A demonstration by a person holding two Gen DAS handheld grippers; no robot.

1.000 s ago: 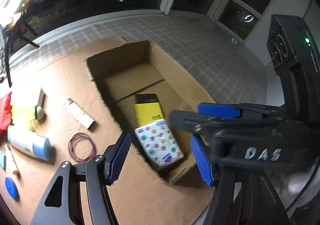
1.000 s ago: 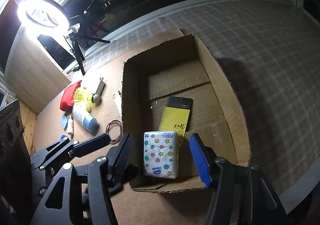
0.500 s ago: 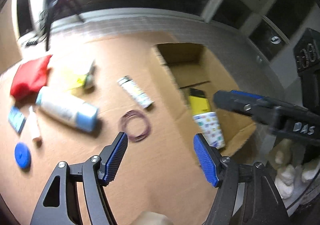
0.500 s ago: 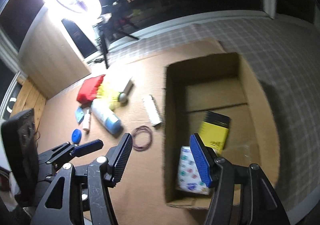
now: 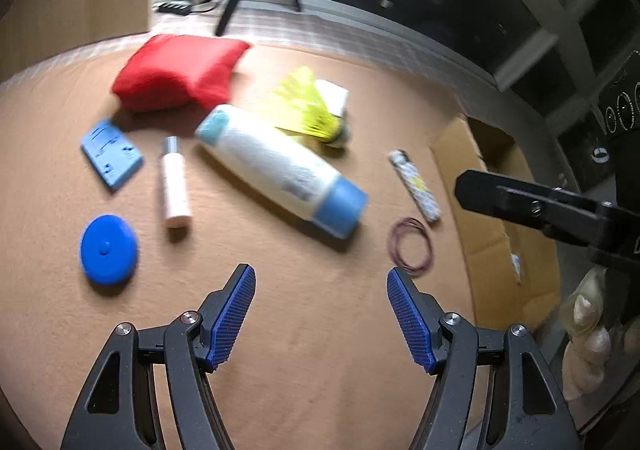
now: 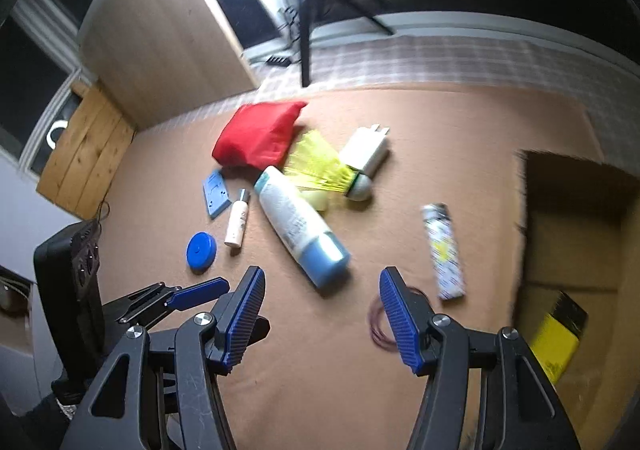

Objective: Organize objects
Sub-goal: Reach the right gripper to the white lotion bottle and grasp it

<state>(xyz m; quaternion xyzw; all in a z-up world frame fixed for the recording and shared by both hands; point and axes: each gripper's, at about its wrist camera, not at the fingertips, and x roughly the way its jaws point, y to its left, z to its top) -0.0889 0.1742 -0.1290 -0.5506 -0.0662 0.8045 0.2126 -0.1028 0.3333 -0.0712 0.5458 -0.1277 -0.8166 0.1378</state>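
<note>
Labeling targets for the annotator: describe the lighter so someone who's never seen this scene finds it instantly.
Start at the open cardboard box on the right of the brown mat. Just left of its near wall lies the lighter, lengthwise beside the box, with a loop of purple rubber bands at its near end. It is the only slim white stick with a yellow-and-grey print and a metal cap.
</note>
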